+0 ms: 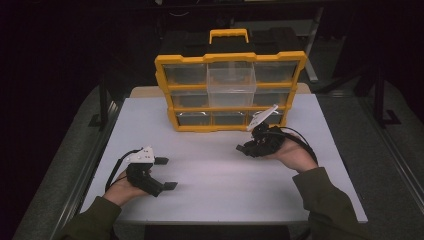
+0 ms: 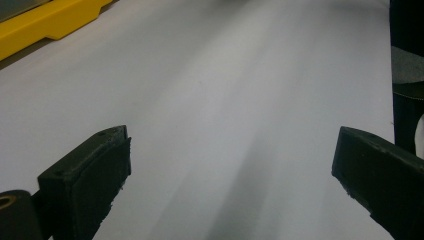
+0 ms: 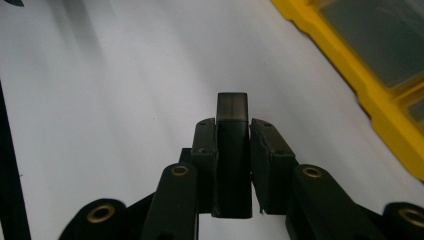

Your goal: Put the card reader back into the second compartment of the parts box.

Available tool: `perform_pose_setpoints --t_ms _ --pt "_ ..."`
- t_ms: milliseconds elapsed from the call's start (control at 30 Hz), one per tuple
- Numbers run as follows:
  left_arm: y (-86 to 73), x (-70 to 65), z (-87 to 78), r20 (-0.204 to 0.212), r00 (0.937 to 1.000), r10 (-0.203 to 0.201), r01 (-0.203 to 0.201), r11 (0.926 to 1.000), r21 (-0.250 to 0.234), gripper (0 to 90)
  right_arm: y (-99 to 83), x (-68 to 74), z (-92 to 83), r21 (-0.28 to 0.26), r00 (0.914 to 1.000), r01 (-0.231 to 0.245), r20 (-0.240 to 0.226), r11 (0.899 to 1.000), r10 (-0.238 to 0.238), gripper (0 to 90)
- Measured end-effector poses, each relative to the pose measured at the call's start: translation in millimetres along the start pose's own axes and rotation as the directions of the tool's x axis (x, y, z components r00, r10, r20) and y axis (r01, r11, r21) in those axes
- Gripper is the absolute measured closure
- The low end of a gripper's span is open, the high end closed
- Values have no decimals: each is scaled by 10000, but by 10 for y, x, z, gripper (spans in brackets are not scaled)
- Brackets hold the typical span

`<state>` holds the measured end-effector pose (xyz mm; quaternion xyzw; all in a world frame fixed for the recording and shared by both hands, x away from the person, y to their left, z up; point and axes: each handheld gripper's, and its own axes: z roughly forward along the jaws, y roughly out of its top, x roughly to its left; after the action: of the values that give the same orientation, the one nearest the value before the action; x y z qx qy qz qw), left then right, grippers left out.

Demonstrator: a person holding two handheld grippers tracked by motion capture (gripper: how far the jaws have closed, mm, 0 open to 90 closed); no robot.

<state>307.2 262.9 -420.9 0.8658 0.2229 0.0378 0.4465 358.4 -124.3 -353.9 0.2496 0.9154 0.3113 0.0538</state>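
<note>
Hands come in from the near edge of the white counter [image 1: 220, 170], two of them in olive sleeves, each carrying one set of tongs. The left tongs [image 1: 165, 173] sit near the front left of the counter, resting low in the left hand [image 1: 122, 187], with a grey three-cornered plate on top and a black cable looping behind. Their two jaws stand wide apart with bare counter between them; the left gripper view shows the same, one black pad at each side of the frame and nothing in the gap.

Farther in and to the right, the right hand [image 1: 292, 152] holds the right tongs [image 1: 242, 148], which point leftward across the counter, just in front of the organiser. In the right gripper view these tongs [image 3: 233, 131] are closed on one small dark block [image 3: 232, 107], a narrow upright piece with a squared top that sticks out a little beyond the two pads. The pads press on both of its sides. It hangs above the counter surface, clear of the yellow frame at the right of that view.

At the far side stands one yellow organiser [image 1: 230, 57] with a carrying handle on top, propped upright and facing the person. Its front shows three rows of three clear drawers, nine in all. One drawer [image 1: 231, 85], the middle one of the top row, is pulled out and juts forward over the row below.
</note>
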Motion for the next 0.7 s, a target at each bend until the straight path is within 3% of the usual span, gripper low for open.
perform_pose_setpoints --t_ms 700 --pt "-7 -12 17 36 9999 -113 112 9999 87 0 232 -175 -691 -192 9992 14 410 9998 -6 722"
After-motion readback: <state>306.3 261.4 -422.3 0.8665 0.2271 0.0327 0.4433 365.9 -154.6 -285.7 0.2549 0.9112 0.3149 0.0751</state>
